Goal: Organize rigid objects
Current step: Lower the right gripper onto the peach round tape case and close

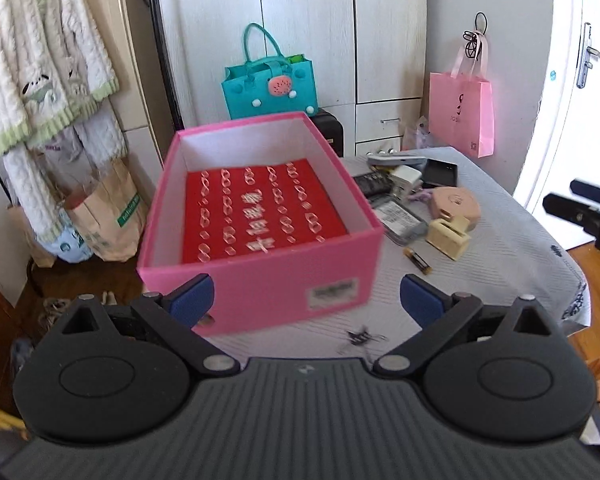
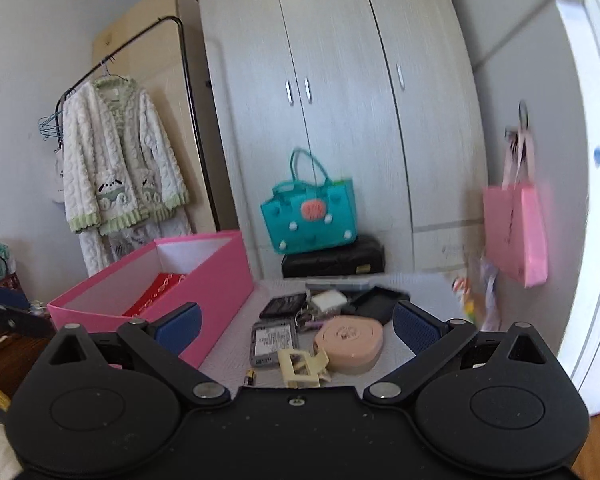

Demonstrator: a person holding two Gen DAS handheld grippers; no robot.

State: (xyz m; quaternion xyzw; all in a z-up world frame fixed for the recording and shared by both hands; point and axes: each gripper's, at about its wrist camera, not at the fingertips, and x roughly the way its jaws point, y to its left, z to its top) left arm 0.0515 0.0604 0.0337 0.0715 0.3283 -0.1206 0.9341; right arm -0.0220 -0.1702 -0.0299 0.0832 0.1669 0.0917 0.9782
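A pink box (image 1: 260,280) with a red patterned sheet (image 1: 260,212) on its floor stands on the grey-clothed table (image 1: 500,248). To its right lies a heap of small items: a round peach case (image 1: 456,206), a cream hair clip (image 1: 448,236), a battery (image 1: 418,260), a black tray (image 1: 440,172), a grey device (image 1: 400,218). My left gripper (image 1: 306,300) is open just before the box's near wall, holding nothing. My right gripper (image 2: 296,324) is open above the heap, over the peach case (image 2: 348,342), hair clip (image 2: 300,368) and grey device (image 2: 272,340). The pink box (image 2: 204,292) is at its left.
A teal bag (image 1: 270,84) on a black case and a wardrobe (image 1: 308,20) stand behind the table. A pink paper bag (image 1: 460,116) hangs at the right beside a white door. Robes hang on a rack at the left, with paper bags on the floor below.
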